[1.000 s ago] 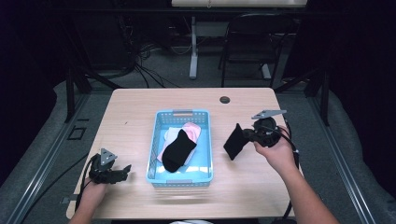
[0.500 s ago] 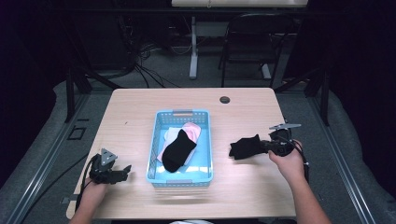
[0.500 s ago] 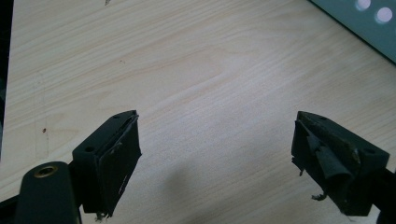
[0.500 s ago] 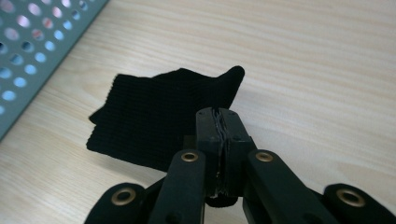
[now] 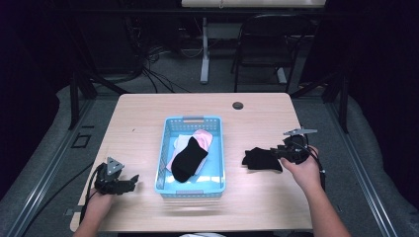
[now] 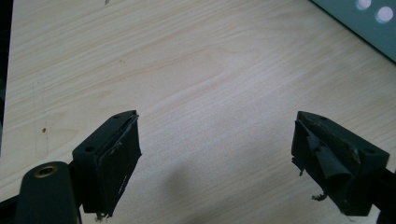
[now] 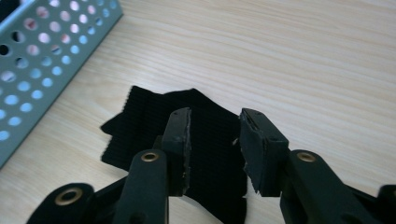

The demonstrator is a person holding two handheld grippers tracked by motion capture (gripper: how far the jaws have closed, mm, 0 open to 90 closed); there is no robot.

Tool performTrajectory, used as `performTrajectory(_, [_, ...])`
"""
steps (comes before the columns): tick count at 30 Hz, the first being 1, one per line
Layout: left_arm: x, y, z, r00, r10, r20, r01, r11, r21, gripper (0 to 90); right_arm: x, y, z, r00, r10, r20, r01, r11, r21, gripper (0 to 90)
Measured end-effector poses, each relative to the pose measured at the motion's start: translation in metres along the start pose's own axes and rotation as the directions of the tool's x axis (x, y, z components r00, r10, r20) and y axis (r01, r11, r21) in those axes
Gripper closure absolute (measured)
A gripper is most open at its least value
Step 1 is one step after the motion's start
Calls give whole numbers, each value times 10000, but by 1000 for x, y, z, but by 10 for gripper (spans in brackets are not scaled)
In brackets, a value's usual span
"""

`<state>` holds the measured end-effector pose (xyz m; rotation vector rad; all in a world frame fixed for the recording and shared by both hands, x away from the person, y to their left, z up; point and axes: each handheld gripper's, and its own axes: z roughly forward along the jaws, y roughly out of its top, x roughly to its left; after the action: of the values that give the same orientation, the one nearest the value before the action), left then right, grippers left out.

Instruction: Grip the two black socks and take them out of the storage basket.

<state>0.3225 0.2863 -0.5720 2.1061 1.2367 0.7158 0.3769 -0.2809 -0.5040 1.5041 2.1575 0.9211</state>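
A black sock point(image 5: 261, 159) lies crumpled on the wooden table point(image 5: 148, 113), to the right of a light blue basket point(image 5: 192, 121). My right gripper point(image 5: 281, 154) sits low over the sock's right end. In the right gripper view the jaws are parted a little, open, with the sock point(image 7: 140, 121) flat on the wood under the gripper point(image 7: 214, 135). Inside the basket a second black sock point(image 5: 188, 158) rests on a pink one point(image 5: 203, 137) and a white one point(image 5: 179, 141). My left gripper point(image 5: 129, 181) rests near the table's front left, open point(image 6: 215, 140) over bare wood.
A small round black disc point(image 5: 238, 105) sits at the table's far edge. The basket's perforated wall point(image 7: 42, 56) is to the left in the right gripper view. A chair point(image 5: 267, 44) and cables stand on the floor beyond the table.
My right gripper carried the black sock from beside the basket out to the right and down onto the table, and its jaws have parted. The left gripper stayed put.
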Motion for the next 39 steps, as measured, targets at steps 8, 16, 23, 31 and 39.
performTrajectory(8, [0,0,-1,10000,39,-8,-39,10000,-4,156,24,21,6,9950,-784,-615,791,9968,81,547])
performTrajectory(16, [1,1,-1,10000,0,9,0,10000,-65,155,58,46,14,9815,-1667,-948,1676,9859,20,529])
performTrajectory(23, [0,1,0,10000,-4,30,4,10000,-66,155,91,64,22,9557,-2710,-1151,2728,9621,-2,516])
performTrajectory(31, [1,1,-1,10000,-37,51,38,9999,-130,155,128,91,32,9169,-3472,-1969,3486,9368,-285,538])
performTrajectory(39, [2,1,-1,10000,-82,32,83,9999,-149,155,152,109,47,9033,-3622,-2301,3614,9312,-473,544])
